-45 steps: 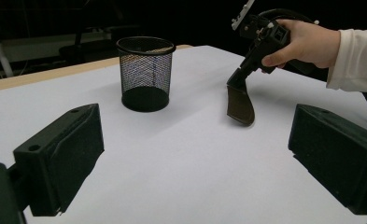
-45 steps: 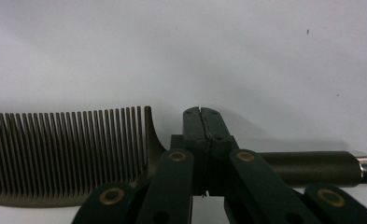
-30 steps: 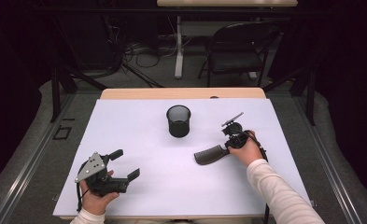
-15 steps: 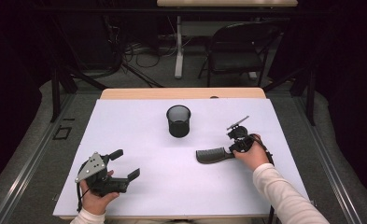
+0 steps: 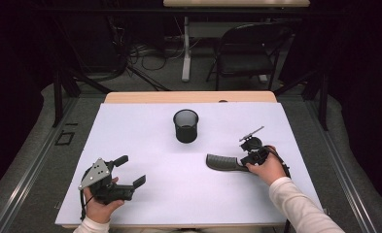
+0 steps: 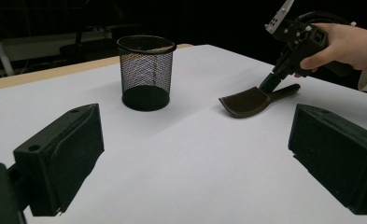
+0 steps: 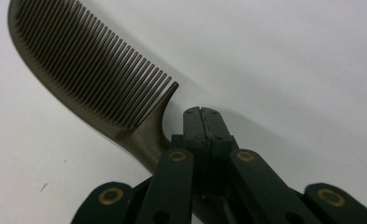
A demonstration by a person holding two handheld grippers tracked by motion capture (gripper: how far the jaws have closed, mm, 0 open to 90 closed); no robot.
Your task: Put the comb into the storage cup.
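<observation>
On the right side of the white worktop (image 5: 145, 121), the right gripper (image 5: 244, 164) has its jaws pressed together on the handle of a dark comb (image 5: 221, 161), which lies flat with its toothed end pointing toward the middle of the worktop. From the right gripper view the two jaws meet tip to tip right beside the handle where it narrows below the teeth of the comb (image 7: 90, 74); the pinch looks to sit at the handle's edge, though the exact contact is hidden behind the jaw links, so how deep the bite goes is uncertain. The black mesh cup (image 5: 185, 125) stands upright near the centre, well apart from the comb and farther from the person. The likely step is lifting the comb and standing it in that cup. To do it well, the grip should be firm before any lift, since a thin, flat handle held near its edge can pivot or slip out. Raising the comb clear of the surface, then tipping it so the long axis points down, would let it drop through the cup's narrow mouth without catching the rim. A slow approach from above matters because the light cup could tip if knocked sideways. At the lower left, the left gripper (image 5: 130, 175) rests with its jaws spread wide and nothing between them, free to steady the cup if needed.
</observation>
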